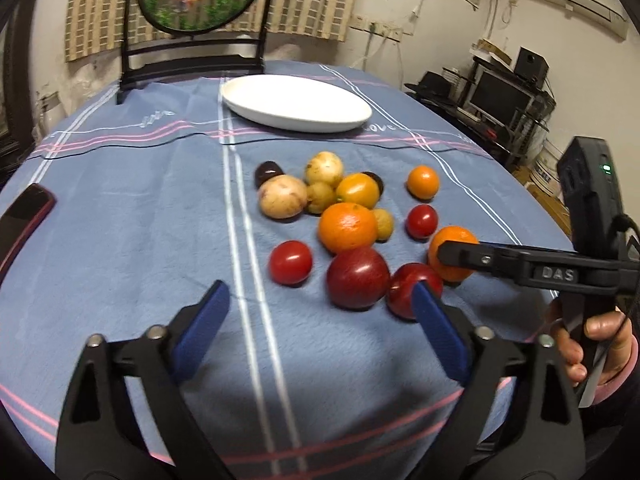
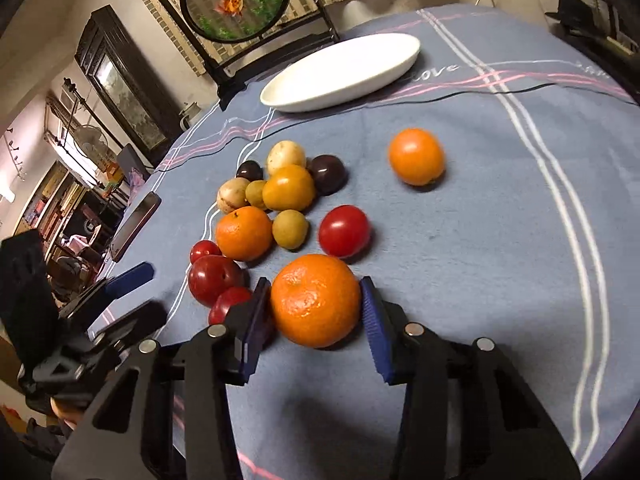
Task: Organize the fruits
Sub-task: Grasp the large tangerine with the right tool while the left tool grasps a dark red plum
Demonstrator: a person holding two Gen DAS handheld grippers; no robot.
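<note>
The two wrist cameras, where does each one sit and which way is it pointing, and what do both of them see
Left wrist: sits on the open left gripper, facing across the table toward the white plate; the right gripper and the person's hand show at the right edge.
Right wrist: sits on the right gripper, looking at the orange between its fingers; the left gripper shows at the left edge.
Shared: the fruit pile, plate, blue tablecloth.

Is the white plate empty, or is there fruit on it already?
Empty. The white plate shows only bare white surface in both views; all the fruit lies on the tablecloth.
</note>
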